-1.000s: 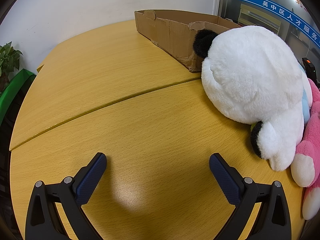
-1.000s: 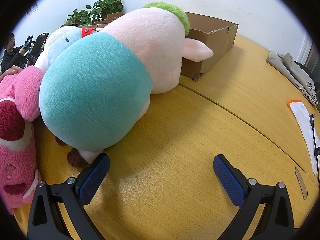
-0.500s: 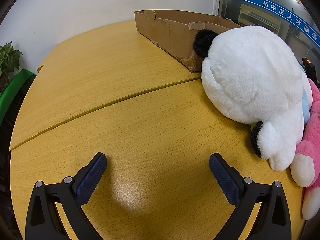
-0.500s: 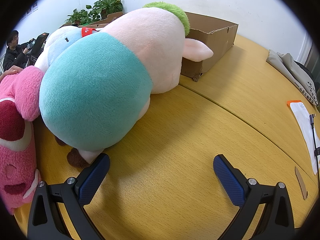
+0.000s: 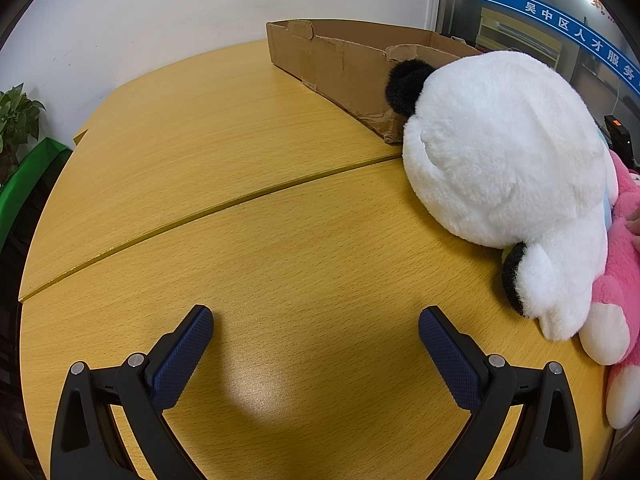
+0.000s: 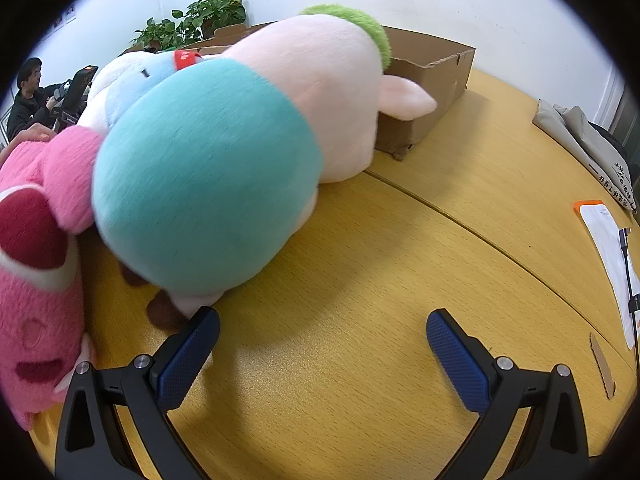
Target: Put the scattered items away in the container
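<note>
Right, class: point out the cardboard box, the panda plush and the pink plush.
cardboard box (image 5: 332,64), left wrist view, on its near side wall.
panda plush (image 5: 504,148), left wrist view, on its white back.
pink plush (image 6: 36,320), right wrist view, on its body.

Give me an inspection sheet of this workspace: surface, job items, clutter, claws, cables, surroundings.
Surface: wooden table with a curved seam across it.
Job's things: panda plush, pink plush and teal plush lie bunched on the table; a pale blue plush is behind the teal one; cardboard box stands open behind them.
Clutter: papers and folded cloth near the table's right edge.
Claws: left claw open, over bare table; right claw open, one finger close to the teal plush's foot.
Cables: one thin cable over the papers.
Surroundings: white wall, potted plants, a seated person in the background.
</note>
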Motion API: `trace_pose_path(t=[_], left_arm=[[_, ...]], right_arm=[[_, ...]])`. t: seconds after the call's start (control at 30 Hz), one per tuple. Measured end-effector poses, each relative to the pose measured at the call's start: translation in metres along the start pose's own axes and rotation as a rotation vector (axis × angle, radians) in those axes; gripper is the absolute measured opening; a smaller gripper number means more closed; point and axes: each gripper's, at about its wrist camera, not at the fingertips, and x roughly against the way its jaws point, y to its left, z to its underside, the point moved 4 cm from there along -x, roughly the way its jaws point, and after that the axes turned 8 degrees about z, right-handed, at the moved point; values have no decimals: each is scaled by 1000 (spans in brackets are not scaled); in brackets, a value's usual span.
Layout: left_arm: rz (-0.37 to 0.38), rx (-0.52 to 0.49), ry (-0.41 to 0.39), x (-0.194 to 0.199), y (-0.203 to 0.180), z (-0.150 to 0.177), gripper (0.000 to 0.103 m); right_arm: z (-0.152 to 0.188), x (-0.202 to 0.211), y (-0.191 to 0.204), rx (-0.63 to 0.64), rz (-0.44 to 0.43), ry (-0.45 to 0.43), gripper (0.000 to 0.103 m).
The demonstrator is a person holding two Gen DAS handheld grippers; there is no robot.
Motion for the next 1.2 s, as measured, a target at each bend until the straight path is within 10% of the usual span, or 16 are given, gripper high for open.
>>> trace_pose_path(t=[0.77, 1.07, 1.2], left_arm=[[59, -74, 13, 2, 7, 3, 103], [55, -73, 12, -1, 5, 2, 103], [47, -61, 10, -2, 4, -1, 103]], right_arm=[[-4, -3, 0, -25, 18, 6, 103], [54, 45, 11, -206, 167, 80, 103], [67, 104, 28, -344, 283, -34, 103]])
